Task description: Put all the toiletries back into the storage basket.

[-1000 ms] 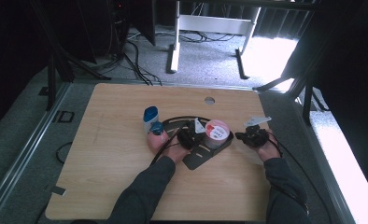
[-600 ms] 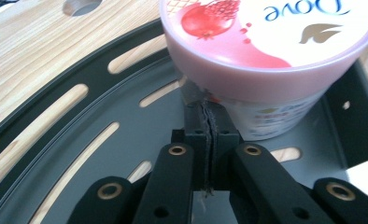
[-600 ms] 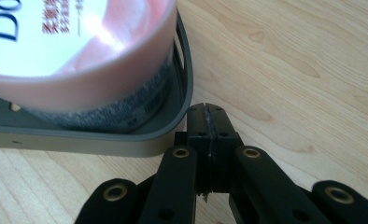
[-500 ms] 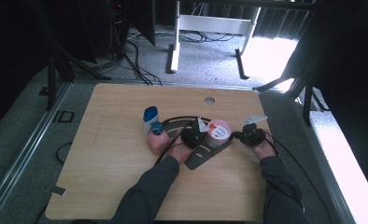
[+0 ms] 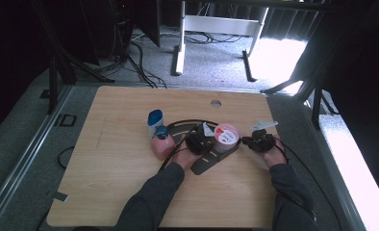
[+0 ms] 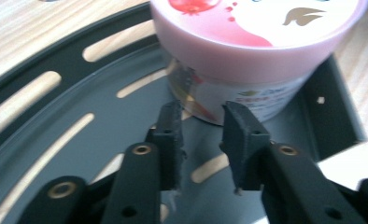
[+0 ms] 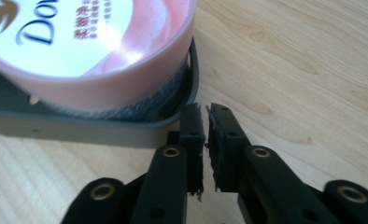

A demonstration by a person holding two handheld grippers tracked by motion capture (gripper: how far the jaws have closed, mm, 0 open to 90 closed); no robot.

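A pink jar with a white and red lid stands on a dark grey slotted tray in the middle of the wooden table. My left gripper lies on the tray just left of the jar. In the left gripper view the jar is right ahead. That gripper has just been opening, with only the tray under the gap. My right gripper is at the tray's right end. Its jaws have just parted to a slit by the tray rim, with nothing between them.
A pink bottle with a blue cap and a white bottle with a blue lid stand just left of the tray. Bare wood spreads to the left and front. A round hole sits near the table's far edge.
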